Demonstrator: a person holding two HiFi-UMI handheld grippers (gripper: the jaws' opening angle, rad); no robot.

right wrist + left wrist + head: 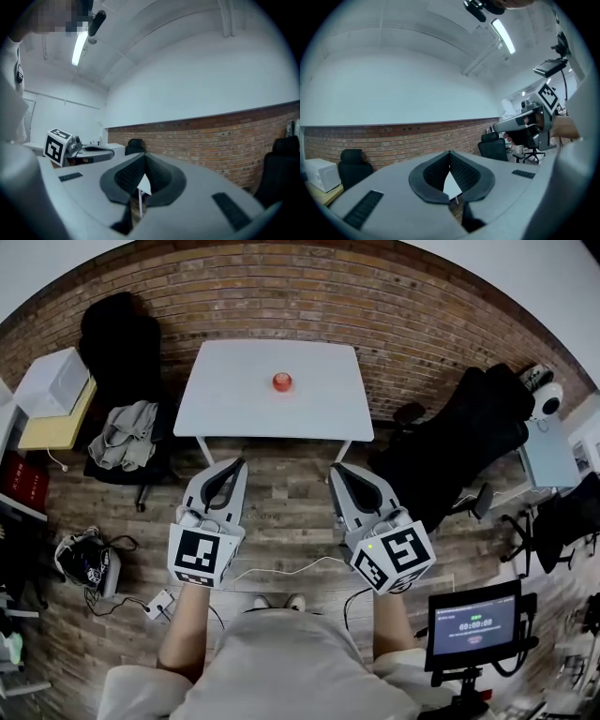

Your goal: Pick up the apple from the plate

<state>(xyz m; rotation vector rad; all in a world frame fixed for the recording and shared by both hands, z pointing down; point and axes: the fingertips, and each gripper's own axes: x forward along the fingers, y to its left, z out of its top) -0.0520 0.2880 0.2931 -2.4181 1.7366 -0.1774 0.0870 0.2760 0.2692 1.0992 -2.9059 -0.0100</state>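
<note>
Two grippers show in the head view, the left gripper (234,468) and the right gripper (339,472), held side by side over the wooden floor (281,521), just short of the near edge of the white counter (230,399). The red apple (282,382) sits near the middle of the counter, a little toward its far edge, well apart from both grippers. A brick wall (394,306) runs behind the far edge

In the left gripper view the dark fingertips (464,173) meet at their ends with nothing between them; a sliver of the counter shows through the gap below, and the right gripper hangs off to the right

In the right gripper view the pads (124,176) likewise touch and hold nothing, with the brick wall ahead
</note>
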